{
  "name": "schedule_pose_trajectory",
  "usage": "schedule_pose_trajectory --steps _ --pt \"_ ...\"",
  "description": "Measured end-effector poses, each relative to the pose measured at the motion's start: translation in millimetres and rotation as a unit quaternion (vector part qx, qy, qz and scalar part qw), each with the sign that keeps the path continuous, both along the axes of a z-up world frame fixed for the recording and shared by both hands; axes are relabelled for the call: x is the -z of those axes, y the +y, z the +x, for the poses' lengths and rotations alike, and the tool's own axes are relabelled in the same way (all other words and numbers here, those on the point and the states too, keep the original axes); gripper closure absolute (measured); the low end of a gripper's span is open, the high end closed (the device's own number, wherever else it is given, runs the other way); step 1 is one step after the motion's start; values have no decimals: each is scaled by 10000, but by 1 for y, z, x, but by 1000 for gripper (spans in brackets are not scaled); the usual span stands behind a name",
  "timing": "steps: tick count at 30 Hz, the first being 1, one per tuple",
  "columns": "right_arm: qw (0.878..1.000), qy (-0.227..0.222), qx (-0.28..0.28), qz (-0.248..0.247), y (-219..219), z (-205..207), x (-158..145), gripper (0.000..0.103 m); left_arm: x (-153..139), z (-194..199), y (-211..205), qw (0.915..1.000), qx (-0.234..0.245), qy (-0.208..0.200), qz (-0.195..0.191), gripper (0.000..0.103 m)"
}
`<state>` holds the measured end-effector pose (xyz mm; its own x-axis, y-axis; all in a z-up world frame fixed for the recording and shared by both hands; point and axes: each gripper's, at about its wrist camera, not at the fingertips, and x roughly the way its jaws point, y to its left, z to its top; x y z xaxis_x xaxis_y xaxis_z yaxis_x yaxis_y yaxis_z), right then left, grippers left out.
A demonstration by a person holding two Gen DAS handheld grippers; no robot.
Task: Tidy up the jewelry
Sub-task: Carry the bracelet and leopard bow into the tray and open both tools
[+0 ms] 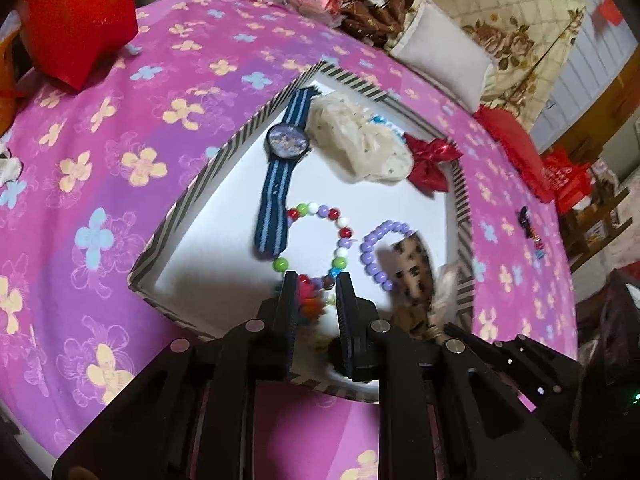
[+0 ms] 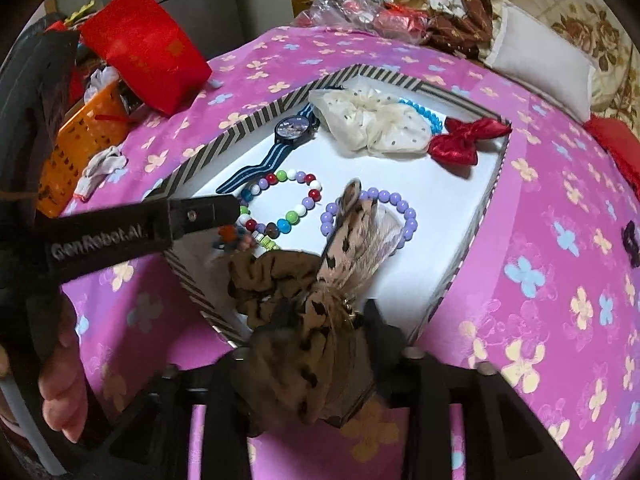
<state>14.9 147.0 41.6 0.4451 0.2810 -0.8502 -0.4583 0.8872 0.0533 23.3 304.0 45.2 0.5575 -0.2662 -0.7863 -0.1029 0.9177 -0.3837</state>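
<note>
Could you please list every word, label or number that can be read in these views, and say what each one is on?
"GenRobot.AI": in raised letters on the side of the left gripper, seen from the right wrist.
Gold mark on the red bag: too blurred to read.
Print on the orange basket: too blurred to read.
Watch dial: no readable numbers.
Nothing else legible.

Dim indoor light, blurred fisheye edges
</note>
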Motion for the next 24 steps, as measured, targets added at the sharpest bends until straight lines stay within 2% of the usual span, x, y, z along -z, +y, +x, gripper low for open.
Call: schedule_pose_trajectory --steps 3,6,7,9,13,18,21,24 --pt "10000 -52 48 -25 0 1 -3 56 -7 -3 0 9999 -22 -164 -18 71" --pt "9999 -2 120 -26 1 4 -1 58 -10 -4 2 9996 -92 -250 -1 71" --pt "9999 36 119 -85 3 5 1 67 -10 -4 2 9996 -130 -260 29 71" --pt "9995 101 100 -283 7 8 7 72 -11 -4 4 9994 -205 -270 97 70" --pt "9968 -115 102 -788 16 16 11 76 -9 -3 5 9994 -232 -245 71 70" --pt "9926 -108 354 -1155 18 54 21 79 -8 -3 3 9995 -196 -226 66 69" --pt "9914 -144 572 -1170 14 71 22 79 -7 -3 5 9996 -213 -204 38 69" --pt "9940 -34 496 -973 13 69 17 79 -6 -2 8 9995 -269 -185 5 69"
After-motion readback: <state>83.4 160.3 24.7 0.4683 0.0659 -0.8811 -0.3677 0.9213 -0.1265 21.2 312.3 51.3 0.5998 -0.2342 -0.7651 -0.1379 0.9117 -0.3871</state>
